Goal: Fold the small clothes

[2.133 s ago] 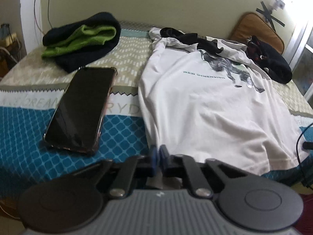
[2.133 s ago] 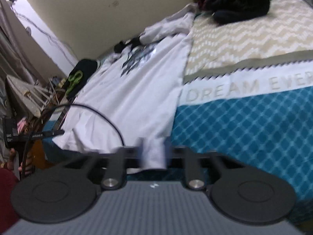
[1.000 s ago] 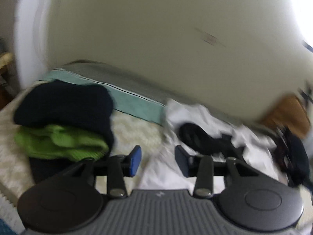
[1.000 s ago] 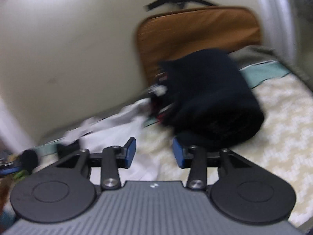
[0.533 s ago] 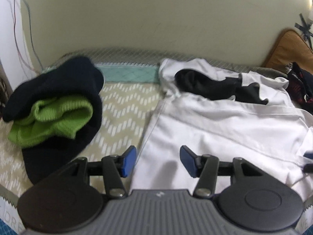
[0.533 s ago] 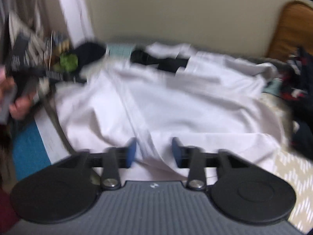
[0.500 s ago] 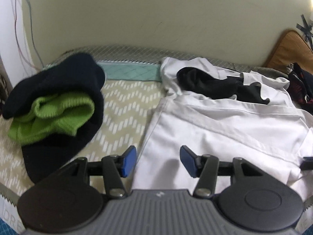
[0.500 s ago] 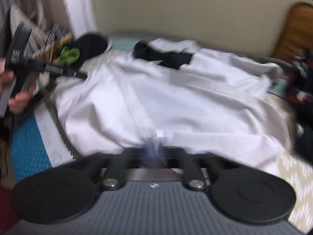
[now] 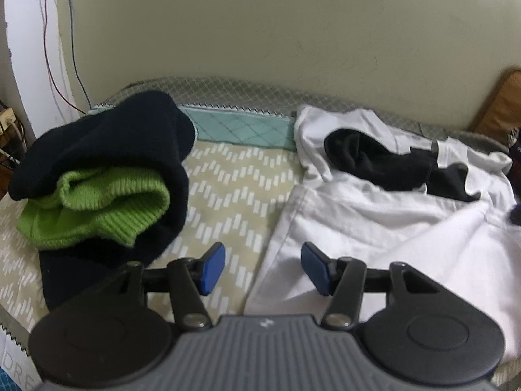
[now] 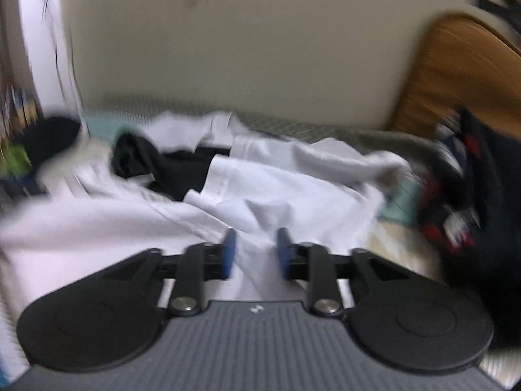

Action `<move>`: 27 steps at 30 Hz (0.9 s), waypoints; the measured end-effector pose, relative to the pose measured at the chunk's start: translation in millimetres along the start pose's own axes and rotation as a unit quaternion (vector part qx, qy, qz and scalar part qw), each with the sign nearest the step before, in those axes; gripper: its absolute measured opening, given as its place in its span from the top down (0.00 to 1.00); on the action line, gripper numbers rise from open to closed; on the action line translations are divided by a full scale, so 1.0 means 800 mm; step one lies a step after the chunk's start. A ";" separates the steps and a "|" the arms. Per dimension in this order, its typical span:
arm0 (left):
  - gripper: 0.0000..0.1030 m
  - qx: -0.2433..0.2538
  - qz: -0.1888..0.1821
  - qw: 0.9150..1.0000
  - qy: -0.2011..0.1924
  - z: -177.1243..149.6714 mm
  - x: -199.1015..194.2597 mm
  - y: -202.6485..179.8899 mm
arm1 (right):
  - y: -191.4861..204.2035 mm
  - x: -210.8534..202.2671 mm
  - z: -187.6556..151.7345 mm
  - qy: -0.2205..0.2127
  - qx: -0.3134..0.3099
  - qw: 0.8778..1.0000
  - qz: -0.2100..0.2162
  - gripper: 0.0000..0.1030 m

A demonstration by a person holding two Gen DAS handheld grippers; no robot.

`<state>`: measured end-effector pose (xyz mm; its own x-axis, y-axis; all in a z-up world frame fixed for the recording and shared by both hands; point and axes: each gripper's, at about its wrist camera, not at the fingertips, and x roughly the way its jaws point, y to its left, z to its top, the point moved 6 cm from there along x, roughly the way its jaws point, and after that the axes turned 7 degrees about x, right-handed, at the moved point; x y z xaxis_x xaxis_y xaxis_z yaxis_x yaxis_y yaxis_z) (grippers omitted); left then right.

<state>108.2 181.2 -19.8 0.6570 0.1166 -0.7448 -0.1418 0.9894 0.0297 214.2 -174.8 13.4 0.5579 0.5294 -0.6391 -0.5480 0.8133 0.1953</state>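
1. At nine o'clock in the left wrist view a black and green knit bundle [image 9: 97,189] lies on the patterned bedspread [image 9: 234,176], well apart from the work
2. The left gripper [image 9: 263,268] stands open with nothing between its blue pads [image 9: 213,267]; they straddle the left edge of the white T-shirt [image 9: 374,228], which fills the view from three to five o'clock
3. A black garment [image 9: 384,166] lies on the shirt's collar end at one o'clock
4. In the blurred right wrist view the right gripper [image 10: 255,252] has just been opening; its jaws stand apart over a ridge of white cloth, with no clamp visible
5. The shirt looks light, limp and creased, so I judge it will sag and slide; best pinched at a hemmed edge or shoulder seam, both sides together
6. A dark garment with red and white [image 10: 472,202] lies at three o'clock
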 end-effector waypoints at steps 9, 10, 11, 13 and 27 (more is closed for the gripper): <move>0.39 -0.034 -0.049 0.998 0.002 -0.041 -0.049 0.023 | -0.083 -0.121 -0.083 0.004 0.198 0.980 0.032 0.60; 0.39 -0.047 -0.064 0.997 0.004 -0.049 -0.057 0.026 | -0.086 -0.128 -0.093 0.005 0.217 0.975 0.038 0.60; 0.38 -0.060 -0.079 0.995 0.005 -0.055 -0.063 0.027 | -0.087 -0.134 -0.102 0.006 0.233 0.971 0.045 0.59; 0.27 -0.089 -0.114 0.989 0.009 -0.069 -0.075 0.030 | -0.089 -0.144 -0.117 0.011 0.258 0.964 0.060 0.58; 0.88 -0.187 -0.168 0.967 0.038 -0.062 -0.037 -0.002 | -0.018 -0.075 -0.108 0.026 0.223 0.972 0.072 0.88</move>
<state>52.3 172.0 -31.0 0.6590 -0.2257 -0.7175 -0.1979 0.8683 -0.4549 135.0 -239.0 -15.1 0.4563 0.6420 -0.6161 -0.2863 0.7615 0.5815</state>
